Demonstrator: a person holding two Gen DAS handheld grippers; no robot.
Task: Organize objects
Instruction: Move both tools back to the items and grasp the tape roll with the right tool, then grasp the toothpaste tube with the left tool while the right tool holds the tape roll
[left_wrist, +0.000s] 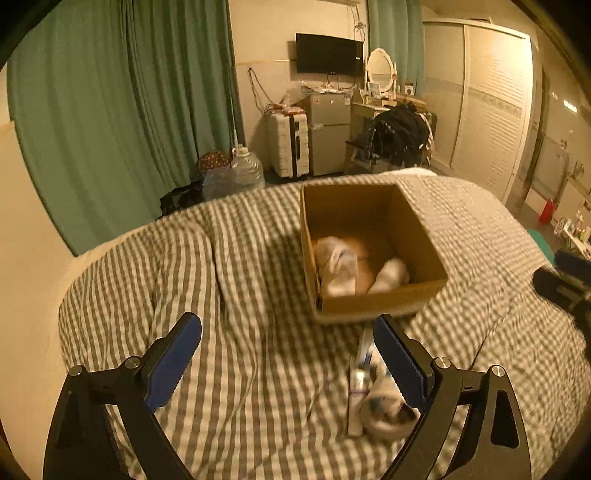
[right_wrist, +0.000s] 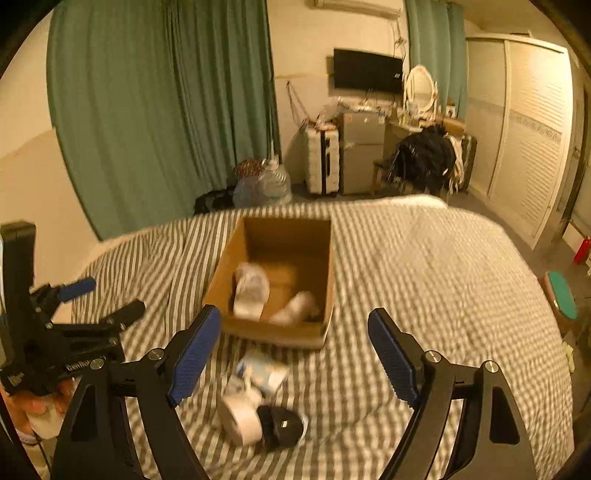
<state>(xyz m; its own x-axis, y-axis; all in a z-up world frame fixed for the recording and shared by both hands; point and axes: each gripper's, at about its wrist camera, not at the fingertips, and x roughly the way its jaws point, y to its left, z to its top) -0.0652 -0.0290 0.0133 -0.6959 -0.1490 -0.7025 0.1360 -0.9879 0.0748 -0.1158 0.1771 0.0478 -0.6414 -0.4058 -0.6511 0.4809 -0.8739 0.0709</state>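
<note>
holding both tools above the bed, you have the left gripper (left_wrist: 288, 356) with its blue pads spread wide and nothing between them, and the right gripper (right_wrist: 295, 354) likewise spread wide and empty. cardboard box (left_wrist: 373, 302) sits open-topped on the checked bedspread (left_wrist: 184, 266), ahead of both grippers. inside it, two pale wrapped bundles (left_wrist: 338, 269) lie on the box floor, one to the left and one nearer the front right corner; blur hides what they are. loose items remain on the bedspread just in front of the box's near wall: in the left wrist view a long white tube (left_wrist: 357, 387) lies pointing toward the box, close beside the right-hand pad, with a rounded white and dark object (left_wrist: 388, 413) touching its lower end. in the right wrist view the same cluster lies between the two fingers: a white roll (right_wrist: 240, 417), a black object (right_wrist: 282, 424) touching it on the right, and a white and blue packet (right_wrist: 264, 369) between them and the box. your left gripper also shows at the left edge of the right wrist view, well apart from the cluster. green curtains (left_wrist: 110, 110), a wall television (left_wrist: 328, 53) and a small fridge (left_wrist: 328, 133) stand beyond the bed.
</note>
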